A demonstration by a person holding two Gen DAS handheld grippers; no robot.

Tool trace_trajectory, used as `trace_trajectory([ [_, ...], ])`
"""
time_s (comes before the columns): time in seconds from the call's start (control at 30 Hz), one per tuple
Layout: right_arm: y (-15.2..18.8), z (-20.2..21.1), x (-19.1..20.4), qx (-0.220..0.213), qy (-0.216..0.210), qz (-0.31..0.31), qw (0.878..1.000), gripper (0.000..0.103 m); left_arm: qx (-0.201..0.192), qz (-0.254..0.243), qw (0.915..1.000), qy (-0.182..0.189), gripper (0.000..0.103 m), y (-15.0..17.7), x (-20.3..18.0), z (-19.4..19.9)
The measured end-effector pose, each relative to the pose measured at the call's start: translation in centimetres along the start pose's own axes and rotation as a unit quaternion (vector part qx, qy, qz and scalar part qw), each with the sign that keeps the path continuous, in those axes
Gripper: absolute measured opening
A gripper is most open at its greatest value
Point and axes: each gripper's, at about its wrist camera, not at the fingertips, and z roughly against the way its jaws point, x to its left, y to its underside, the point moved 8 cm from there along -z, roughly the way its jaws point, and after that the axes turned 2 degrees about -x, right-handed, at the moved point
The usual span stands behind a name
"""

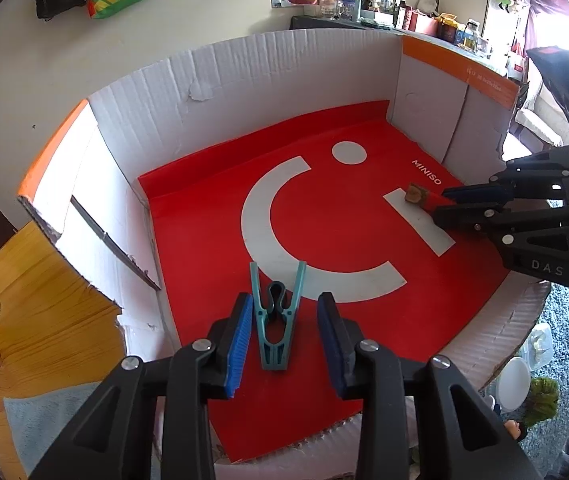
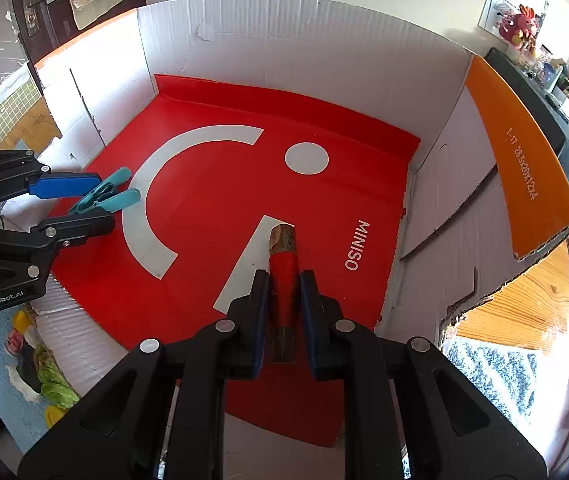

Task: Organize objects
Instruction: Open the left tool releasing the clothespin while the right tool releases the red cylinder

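Black jaws of the left gripper stand apart nearest the lens, blue pads flanking a teal clothespin that lies between them on the red sheet, touching neither pad as far as the left wrist view shows. Around both tools rises the cardboard box, its white walls ahead of and beside the jaws, its floor covered by the red Miniso sheet. Off to the right of the left jaws, the right gripper has its jaws closed against a thread-wrapped wooden stick, gripping the red-wound middle while the bare bark end points forward over the white bar. If the clothespin is being set down, the left jaws should back straight out without nudging it; the stick looks best lowered flat before its jaws part, well apart from the clothespin.
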Motion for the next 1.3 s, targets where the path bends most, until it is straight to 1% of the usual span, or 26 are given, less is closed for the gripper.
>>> trace_trajectory([
  [0.17,0.0,0.0,0.0,-0.001,0.000,0.000,1.000,0.015,-0.002,0.002,1.0000,0.001,0.037,0.0,0.1,0.2],
  [0.27,0.1,0.1,0.0,-0.001,0.000,0.000,1.000,0.015,-0.004,0.004,1.0000,0.001,0.040,0.0,0.1,0.3],
  [0.4,0.0,0.1,0.1,-0.001,0.000,-0.001,1.000,0.016,-0.005,0.007,1.0000,0.002,0.041,0.0,0.3,0.3],
  [0.6,0.2,0.4,0.2,-0.003,-0.002,0.001,1.000,0.023,-0.006,0.014,0.9999,0.006,0.041,0.0,0.4,0.5],
  [0.73,0.3,0.5,0.2,-0.003,-0.002,0.000,1.000,0.023,-0.007,0.019,0.9997,0.010,0.041,0.0,0.4,0.7],
  [0.97,0.2,1.4,0.3,-0.012,-0.002,-0.004,1.000,0.024,-0.019,0.024,0.9994,0.014,0.041,-0.1,0.1,1.9],
  [1.1,0.0,2.8,0.2,-0.027,-0.005,-0.009,1.000,0.025,-0.033,0.030,0.9988,0.020,0.041,-0.4,-0.2,3.0],
  [1.13,0.0,3.4,0.3,-0.033,-0.006,-0.010,0.999,0.027,-0.037,0.031,0.9986,0.021,0.041,-0.4,-0.3,3.4],
  [1.2,-0.2,4.2,0.5,-0.043,-0.007,-0.012,0.999,0.045,-0.045,0.036,0.9981,0.020,0.043,-0.5,-0.4,4.0],
  [1.23,-0.3,4.7,0.7,-0.050,-0.009,-0.011,0.999,0.065,-0.051,0.042,0.9976,0.019,0.044,-0.5,-0.4,4.5],
  [1.27,-0.5,5.2,0.9,-0.060,-0.009,-0.008,0.998,0.070,-0.057,0.048,0.9970,0.019,0.044,-0.5,-0.4,5.0],
  [1.3,-0.6,5.9,1.1,-0.070,-0.002,-0.004,0.998,0.070,-0.064,0.053,0.9963,0.020,0.044,-0.5,-0.4,5.6],
])
